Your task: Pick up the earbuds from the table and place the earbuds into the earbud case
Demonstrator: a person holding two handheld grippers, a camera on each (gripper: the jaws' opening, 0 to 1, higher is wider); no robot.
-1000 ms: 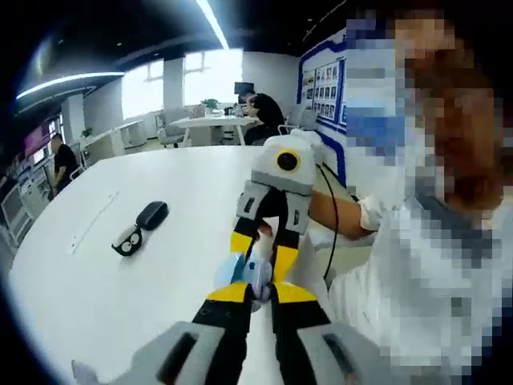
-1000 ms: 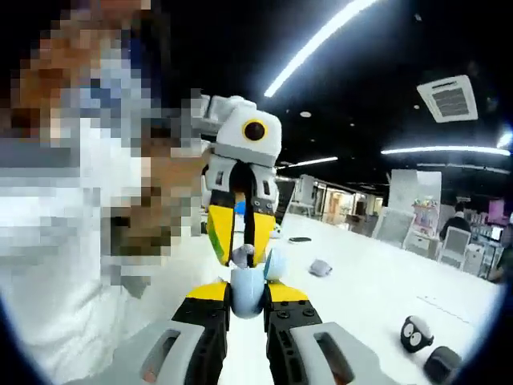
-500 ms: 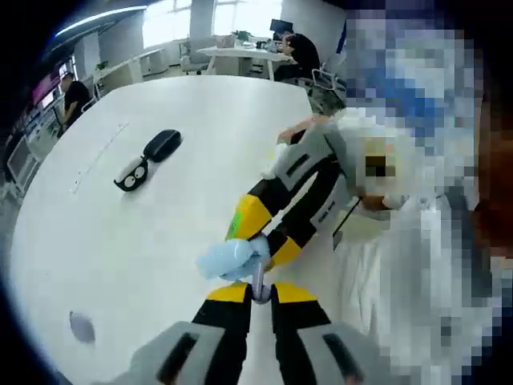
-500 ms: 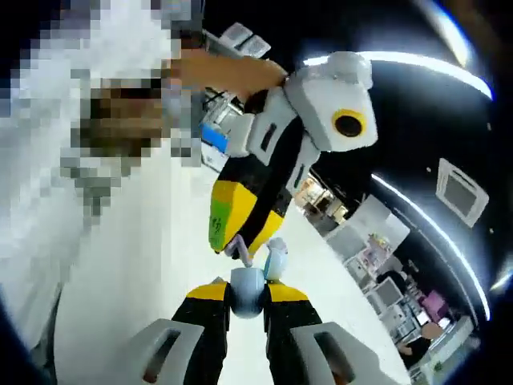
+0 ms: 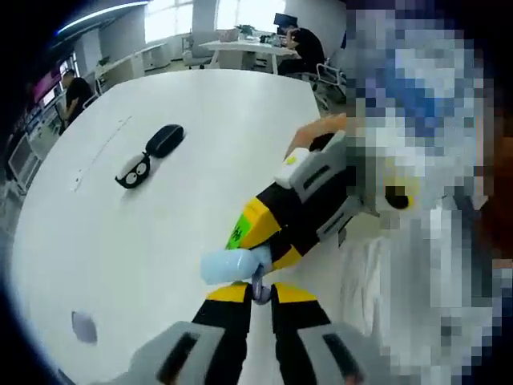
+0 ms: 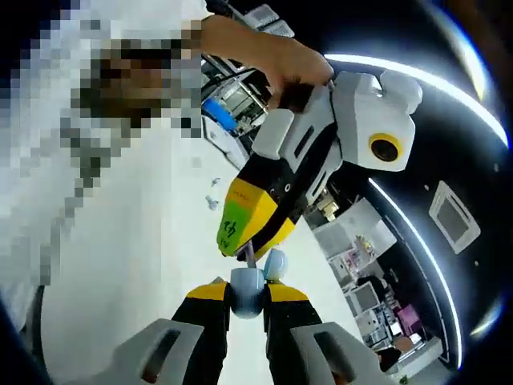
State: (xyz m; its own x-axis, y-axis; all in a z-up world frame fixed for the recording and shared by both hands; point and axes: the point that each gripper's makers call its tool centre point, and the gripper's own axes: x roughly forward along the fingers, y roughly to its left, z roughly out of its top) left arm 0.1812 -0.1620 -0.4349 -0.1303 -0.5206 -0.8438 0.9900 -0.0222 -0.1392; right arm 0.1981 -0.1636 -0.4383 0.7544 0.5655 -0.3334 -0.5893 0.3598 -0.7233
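- The earbud (image 5: pixel 259 286) is pinched in the left gripper (image 5: pixel 258 295), stem along the jaws.
- The case (image 6: pixel 248 293) is clamped in the right gripper (image 6: pixel 248 295), open end towards the left gripper.
- In the left gripper view, the case lies sideways, above the table (image 5: pixel 160 233).

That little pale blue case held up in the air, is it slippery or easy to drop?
Probably somewhat: the pale blue case looks smooth and rounded, so the right gripper pinching it might let it twist. It seems small and likely light. The left gripper holds a thin earbud, apt to slip.
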